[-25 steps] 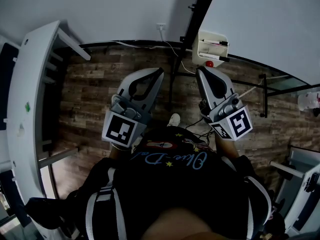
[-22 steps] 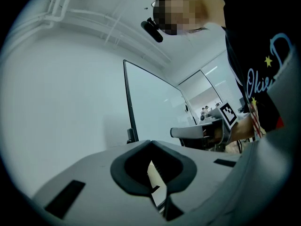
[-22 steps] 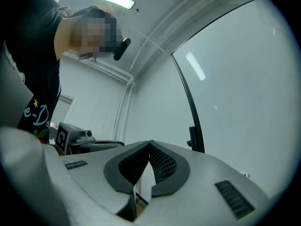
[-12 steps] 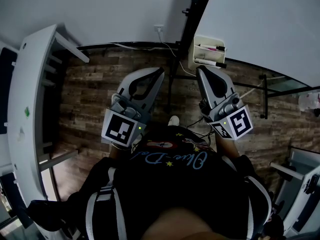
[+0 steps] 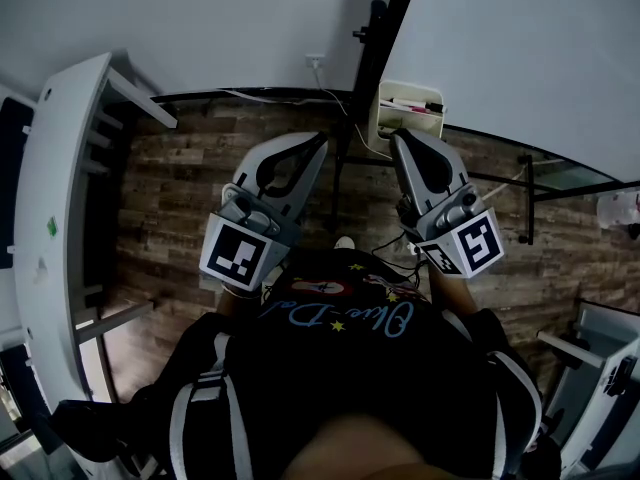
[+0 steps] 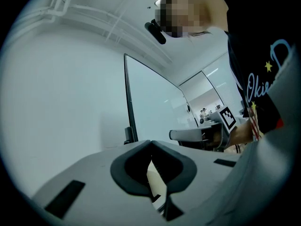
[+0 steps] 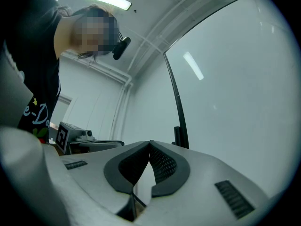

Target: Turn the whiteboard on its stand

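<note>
The whiteboard (image 5: 530, 58) fills the upper right of the head view, its black stand post (image 5: 385, 18) running up its left edge. A cream marker tray (image 5: 405, 108) hangs at its lower corner. My left gripper (image 5: 322, 138) is shut and empty, just left of the post. My right gripper (image 5: 398, 138) is shut and empty, its tip just under the tray. The left gripper view shows the board (image 6: 155, 112) and its black edge (image 6: 130, 102) beyond my left gripper (image 6: 150, 142). In the right gripper view the board (image 7: 235, 88) stands ahead of my right gripper (image 7: 149, 142).
A white shelf unit (image 5: 60, 168) lines the left side over the wooden floor (image 5: 180, 168). A wall socket (image 5: 316, 60) with a cable sits behind the stand. Black stand legs (image 5: 530, 203) cross the floor at right, and white furniture (image 5: 600, 358) stands at the lower right.
The marker tray and stand post have slid up and left in the head view, closer to both gripper tips. Both grippers stayed shut.
</note>
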Tool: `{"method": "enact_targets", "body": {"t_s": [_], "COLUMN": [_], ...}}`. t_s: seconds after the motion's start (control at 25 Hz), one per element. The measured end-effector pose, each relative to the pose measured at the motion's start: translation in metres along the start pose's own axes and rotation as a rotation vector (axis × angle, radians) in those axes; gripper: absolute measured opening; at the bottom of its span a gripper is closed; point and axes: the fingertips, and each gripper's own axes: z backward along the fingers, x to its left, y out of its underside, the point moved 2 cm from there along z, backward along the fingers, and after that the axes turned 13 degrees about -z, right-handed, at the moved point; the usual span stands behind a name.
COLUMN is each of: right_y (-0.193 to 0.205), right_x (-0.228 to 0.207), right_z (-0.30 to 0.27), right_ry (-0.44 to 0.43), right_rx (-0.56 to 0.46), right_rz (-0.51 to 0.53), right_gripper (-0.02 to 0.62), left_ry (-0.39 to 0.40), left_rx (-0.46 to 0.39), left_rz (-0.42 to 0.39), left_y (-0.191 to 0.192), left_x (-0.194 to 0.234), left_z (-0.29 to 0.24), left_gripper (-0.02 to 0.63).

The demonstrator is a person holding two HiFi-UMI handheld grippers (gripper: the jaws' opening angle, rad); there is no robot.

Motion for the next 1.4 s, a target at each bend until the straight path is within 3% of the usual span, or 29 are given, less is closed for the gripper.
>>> {"method": "enact_targets", "body": {"t_s": [0.24,0.56,0.92,1.4], "right_y": [-0.001,-0.001,-0.001,0.001], "right_x": [-0.015,-0.022,-0.036,-0.048], "right_z": [0.001,-0.004,-0.022,-0.047], "right_ry": [0.000,0.050,0.188,0.323], "right_rx": [0.000,0.006,-0.028,-0.048], "right_rz": [-0.001,0.031,0.063,0.116], "right_gripper": [0.034,0.034,0.034,0.034], "left_ry": [0.002,0.087,0.250,0.387], "left_rx": [-0.004,-0.014,-0.053,-0.104], "left_rz": [0.003,0.055,0.071,0.110], "left_y": [0.003,0.013,0.033,0.052], "left_x": [-0.001,0.001,0.024,0.050], "left_z": [-0.016,-0.031,-0.058,-0.087], "left_gripper": [0.025,0.025,0.025,0.025]}}
